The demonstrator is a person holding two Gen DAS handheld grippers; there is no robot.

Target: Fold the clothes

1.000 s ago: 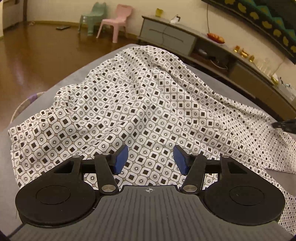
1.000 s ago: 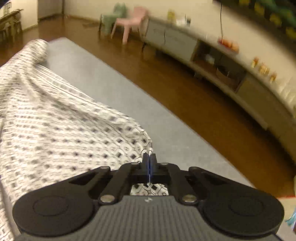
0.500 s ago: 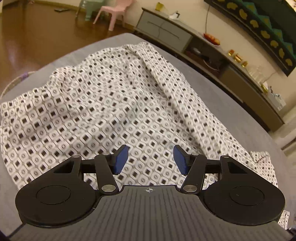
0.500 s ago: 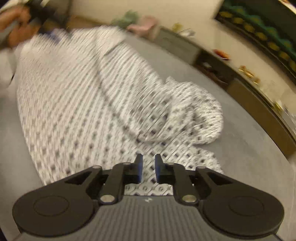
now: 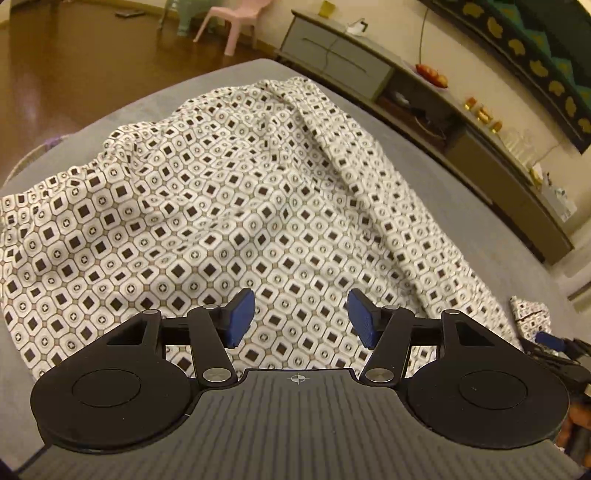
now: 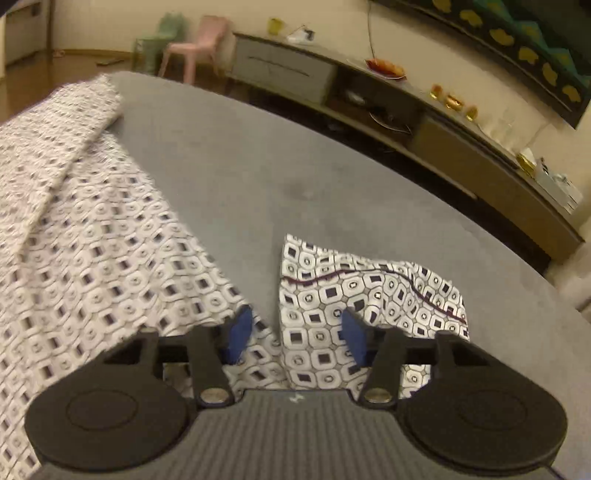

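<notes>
**A:** Left tool (image 5: pixel 301 314) state?

**B:** Jaws were apart, about half spread, with nothing between the blue pads (image 5: pixel 242 317). It was angled down over the near part of the patterned garment (image 5: pixel 240 206). Couldn't tell whether it touched the cloth.

**A:** Right tool (image 6: pixel 295 338)?

**B:** Also apart in its own camera, not clamped on anything. It pointed down at a small turned-over piece of the garment (image 6: pixel 369 291), which showed a dark seam line. The gap between the pads lined up with that piece's left edge. No visible grip.

**A:** Where was the garment?

**B:** Spread across the grey bench (image 5: pixel 424 155), white with dark squares, rumpled, with a long ridge running away along its right side. The main body filled the left of the right-wrist view, blurred there. The small piece lay just right of it, with bare grey between the two farther out.

**A:** Were both tools in one view?

**B:** Yes. The left camera caught the right tool at its right edge, beside that small piece.

**A:** Surroundings?

**B:** Wooden floor (image 5: pixel 55 74) past the bench. A pink chair (image 5: pixel 236 18) and a low cabinet (image 5: pixel 332 62) stood by the far wall.
</notes>
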